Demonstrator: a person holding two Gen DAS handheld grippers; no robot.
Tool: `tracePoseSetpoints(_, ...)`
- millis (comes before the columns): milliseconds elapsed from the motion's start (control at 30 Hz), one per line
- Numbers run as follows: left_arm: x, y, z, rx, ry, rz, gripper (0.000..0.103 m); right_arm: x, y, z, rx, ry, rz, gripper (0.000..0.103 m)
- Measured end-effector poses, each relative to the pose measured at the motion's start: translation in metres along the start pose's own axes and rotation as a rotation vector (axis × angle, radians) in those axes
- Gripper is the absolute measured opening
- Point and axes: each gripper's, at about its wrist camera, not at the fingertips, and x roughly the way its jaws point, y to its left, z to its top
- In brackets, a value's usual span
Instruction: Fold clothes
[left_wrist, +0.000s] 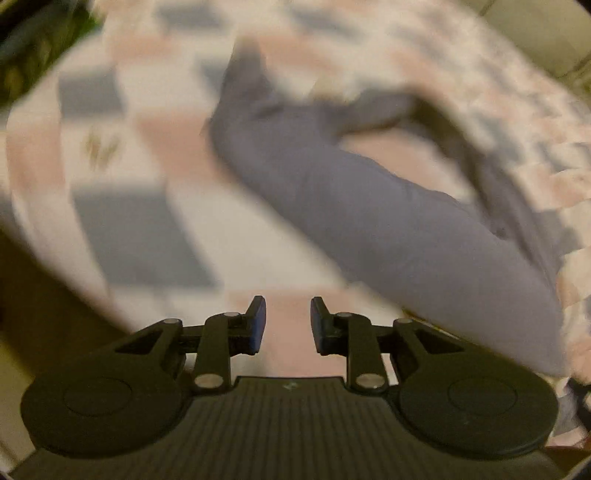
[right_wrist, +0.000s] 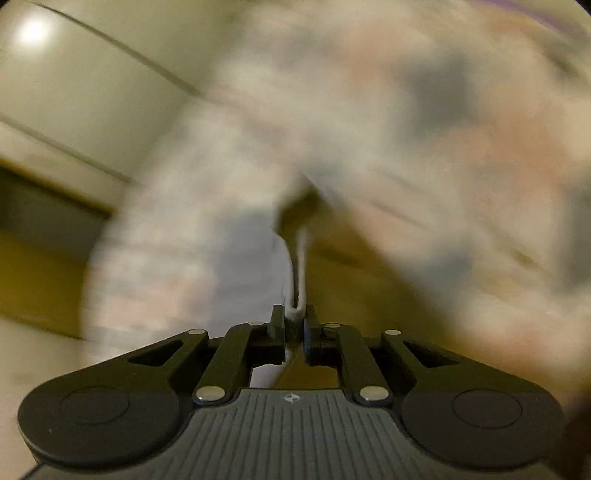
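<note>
Left gripper (left_wrist: 288, 323) jaws apart, empty, grey garment (left_wrist: 369, 206) just beyond; right gripper (right_wrist: 294, 325) pinching a whitish fabric edge (right_wrist: 301, 266).

**Both grippers, wrist views**

Left gripper (left_wrist: 288, 323): pointing steeply downward, jaws parted with a clear gap, nothing between the pads. Right gripper (right_wrist: 294, 325): angled downward, jaws nearly together, a thin strip of pale fabric (right_wrist: 301, 273) pinched between the fingertips. Both views motion-blurred.

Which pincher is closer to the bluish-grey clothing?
Right. The right gripper has a fold of the bluish-grey garment between its fingers. The left gripper is open and empty over the checked bedcover, beside the garment, not touching.
</note>
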Motion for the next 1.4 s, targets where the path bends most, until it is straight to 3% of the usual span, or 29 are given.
tracePoseSetpoints(67, 0.009, 0.004, -0.006, -0.019, 0.013, 0.012, 0.022, 0.028, -0.05, -0.017, 0.044, 0.081, -0.163, 0.021)
tracePoseSetpoints(167, 0.008, 0.005, -0.019, -0.032, -0.009, 0.014, 0.023, 0.039, -0.091, -0.042, 0.115, 0.13, -0.204, 0.027)
tracePoseSetpoints(267, 0.014, 0.016, -0.022, -0.046, -0.041, -0.006, 0.024, 0.041, -0.102, -0.057, 0.113, 0.133, -0.179, 0.029)
tracePoseSetpoints(367, 0.018, 0.028, -0.017, -0.078, -0.049, -0.023, 0.025, 0.052, -0.109, -0.06, 0.096, 0.131, -0.135, 0.04)
tracePoseSetpoints(467, 0.023, 0.047, -0.007, -0.133, -0.048, -0.043, 0.025, 0.047, -0.071, -0.066, 0.104, 0.14, -0.103, 0.045)
tracePoseSetpoints(700, 0.048, 0.096, 0.033, -0.295, -0.068, -0.114, 0.03, 0.057, -0.058, -0.091, 0.11, 0.181, -0.117, 0.054)
tracePoseSetpoints(1033, 0.111, 0.149, 0.113, -0.424, -0.069, -0.256, 0.03, 0.095, -0.034, -0.127, 0.262, 0.062, -0.154, 0.058)
tracePoseSetpoints(1300, 0.165, 0.16, 0.137, -0.541, -0.076, -0.384, 0.03, 0.12, -0.027, -0.166, 0.345, -0.041, -0.167, 0.06)
tracePoseSetpoints(1367, 0.162, 0.156, 0.139, -0.534, -0.1, -0.389, 0.021, 0.12, -0.03, -0.168, 0.362, -0.06, -0.169, 0.061)
tracePoseSetpoints(1400, 0.161, 0.154, 0.14, -0.531, -0.112, -0.392, 0.0, 0.12, -0.031, -0.167, 0.364, -0.064, -0.172, 0.061)
